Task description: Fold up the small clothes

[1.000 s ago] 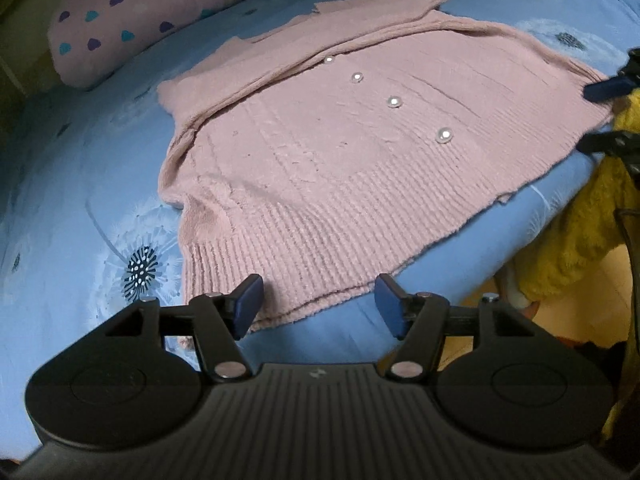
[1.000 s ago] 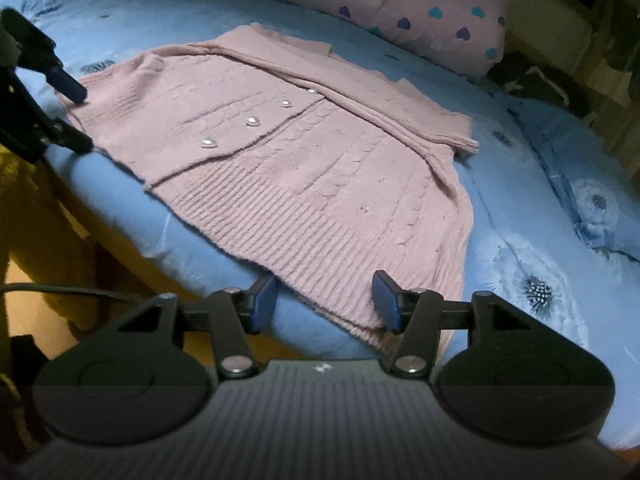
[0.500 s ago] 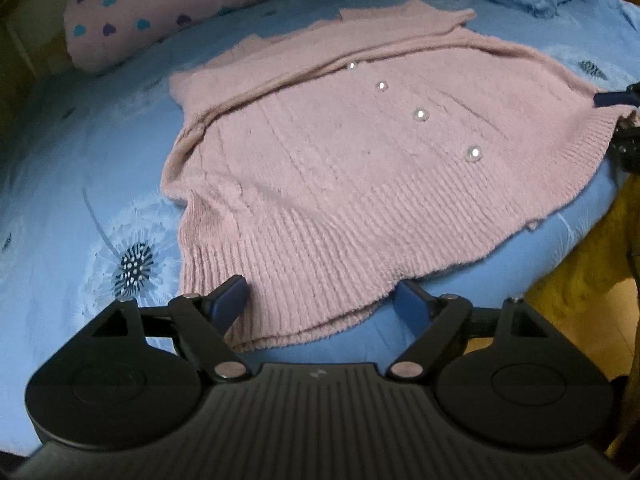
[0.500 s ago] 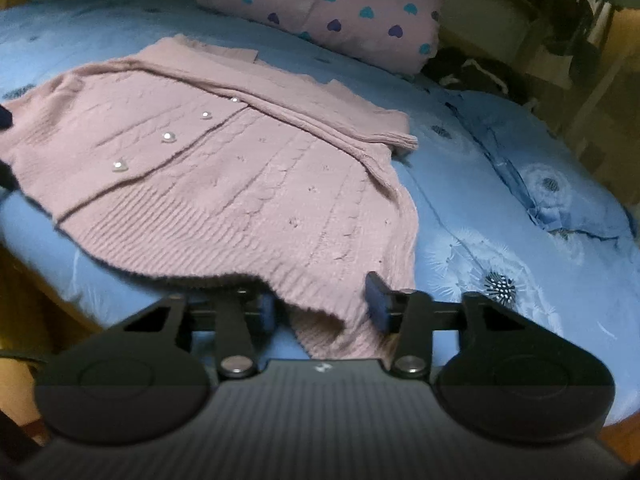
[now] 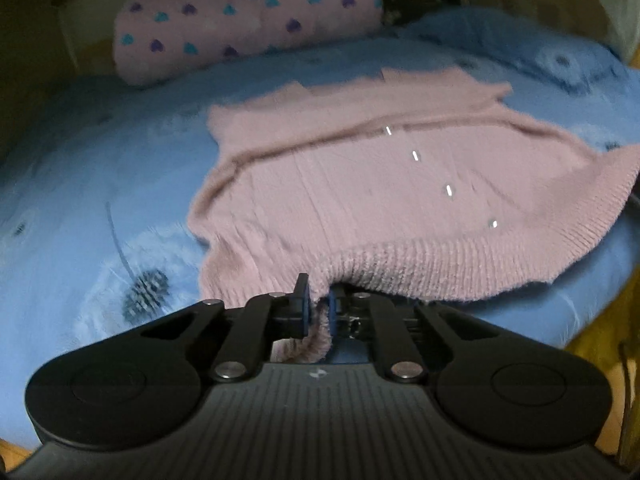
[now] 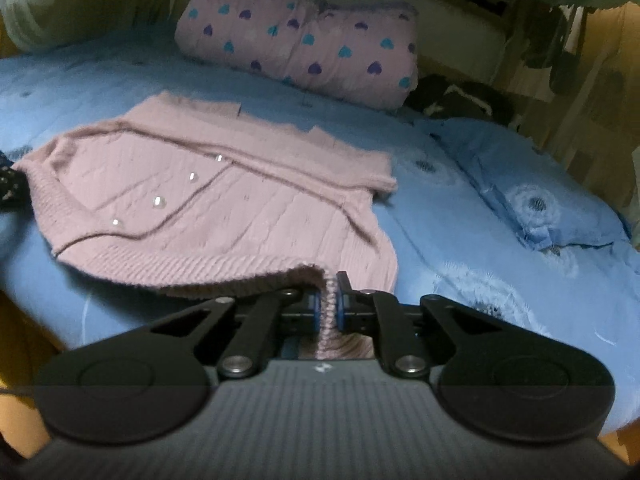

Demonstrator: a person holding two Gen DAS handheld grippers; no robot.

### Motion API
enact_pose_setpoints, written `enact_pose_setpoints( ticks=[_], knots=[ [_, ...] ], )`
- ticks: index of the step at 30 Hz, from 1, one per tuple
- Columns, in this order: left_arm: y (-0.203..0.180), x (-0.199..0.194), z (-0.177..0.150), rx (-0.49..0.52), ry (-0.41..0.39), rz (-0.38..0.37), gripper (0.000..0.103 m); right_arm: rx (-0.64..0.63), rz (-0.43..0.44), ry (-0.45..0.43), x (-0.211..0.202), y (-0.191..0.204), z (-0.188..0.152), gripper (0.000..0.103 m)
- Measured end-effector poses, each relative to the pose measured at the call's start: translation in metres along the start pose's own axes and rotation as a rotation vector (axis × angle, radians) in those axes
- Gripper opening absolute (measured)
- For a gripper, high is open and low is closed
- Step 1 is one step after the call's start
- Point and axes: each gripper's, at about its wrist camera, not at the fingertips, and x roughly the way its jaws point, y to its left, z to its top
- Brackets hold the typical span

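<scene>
A blue bed [image 5: 80, 184] fills both views, with a pink pillow [image 6: 304, 40] at the far side. On the bed lies a pink cardigan [image 5: 360, 192], buttons up, near the close edge. The left gripper [image 5: 319, 308] is clamped on its ribbed hem; the right gripper [image 6: 328, 304] pinches the hem's other corner.

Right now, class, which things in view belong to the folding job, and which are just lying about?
In the job: cardigan; left tongs and right tongs, both shut on its hem.
Lying about: heart pillow; blue pillow; bedsheet.
</scene>
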Motion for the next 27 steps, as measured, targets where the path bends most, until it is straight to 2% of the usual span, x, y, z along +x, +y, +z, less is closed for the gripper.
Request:
enact_pose_setpoints(
  ticks=[4, 9, 12, 21, 27],
  knots=[
    [0.000, -0.013, 0.020, -0.033, -0.092, 0.032, 0.010, 0.016, -0.020, -0.072, 0.000, -0.005, 0.017, 0.009],
    [0.001, -0.015, 0.057, -0.035, -0.180, 0.132, 0.009, 0.020, -0.056, -0.161, 0.007, -0.012, 0.050, 0.009],
    [0.007, -0.008, 0.084, -0.060, -0.201, 0.159, 0.009, 0.012, -0.076, -0.196, 0.018, -0.015, 0.070, 0.009],
    [0.024, 0.029, 0.176, -0.064, -0.286, 0.234, 0.009, 0.007, -0.129, -0.264, 0.062, -0.031, 0.127, 0.009],
    [0.033, 0.077, 0.230, -0.076, -0.284, 0.238, 0.009, -0.003, -0.189, -0.289, 0.111, -0.038, 0.154, 0.009]
  ],
)
